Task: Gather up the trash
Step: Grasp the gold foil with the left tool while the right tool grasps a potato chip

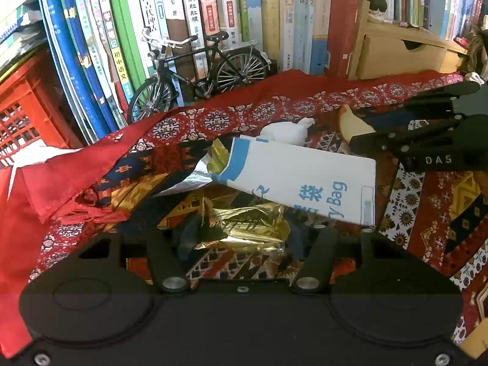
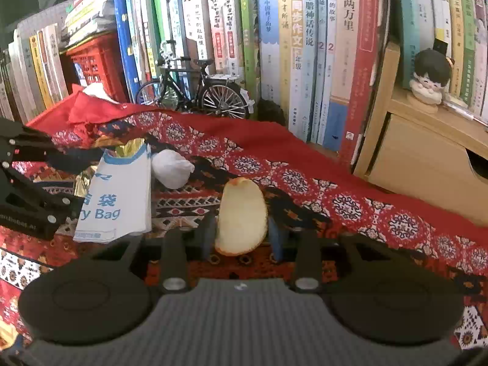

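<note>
My left gripper [image 1: 244,233] is shut on a crumpled gold foil wrapper [image 1: 253,225] that lies on the patterned red cloth [image 1: 274,106]. Just beyond the wrapper lies a white paper bag with blue print [image 1: 299,183], and another foil wrapper [image 1: 210,161] pokes out from under its far end. Behind the bag sits a crumpled white tissue [image 1: 286,132]. In the right wrist view my right gripper [image 2: 242,236] is shut on a pale fruit slice [image 2: 242,216], held upright between its fingers. The bag [image 2: 119,201] and tissue [image 2: 172,169] lie to its left.
A model bicycle [image 1: 198,73] stands against a row of upright books [image 1: 274,15] at the back. On the left is a red plastic crate [image 1: 24,113]. A wooden drawer box [image 2: 421,164] with a small figurine [image 2: 430,76] on top stands at the right.
</note>
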A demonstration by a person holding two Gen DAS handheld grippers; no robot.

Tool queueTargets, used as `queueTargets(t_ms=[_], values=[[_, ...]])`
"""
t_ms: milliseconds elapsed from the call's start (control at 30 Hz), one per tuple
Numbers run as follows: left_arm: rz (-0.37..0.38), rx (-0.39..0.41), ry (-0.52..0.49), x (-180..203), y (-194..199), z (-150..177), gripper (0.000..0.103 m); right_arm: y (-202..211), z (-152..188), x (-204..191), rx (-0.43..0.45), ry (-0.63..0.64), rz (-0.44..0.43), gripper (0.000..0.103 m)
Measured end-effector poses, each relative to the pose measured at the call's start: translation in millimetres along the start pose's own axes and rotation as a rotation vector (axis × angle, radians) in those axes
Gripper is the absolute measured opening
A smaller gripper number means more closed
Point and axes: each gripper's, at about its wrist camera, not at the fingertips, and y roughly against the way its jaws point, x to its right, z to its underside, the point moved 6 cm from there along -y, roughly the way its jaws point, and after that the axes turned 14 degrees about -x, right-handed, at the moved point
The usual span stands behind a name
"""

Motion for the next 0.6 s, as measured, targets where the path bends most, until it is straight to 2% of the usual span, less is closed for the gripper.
queueTargets(t_ms=[267,600], values=[[-0.011,0.046,0.031,4.3,25.8,8.6,0.055,22.7,-2.7,-1.6,0.034,-0.016,0.008,0.04],[-0.019,0.104,0.066,14.2,74.7,28.7,0.054,68.7,10.8,-12.4,0.061,-0.06,0.0,0.04]])
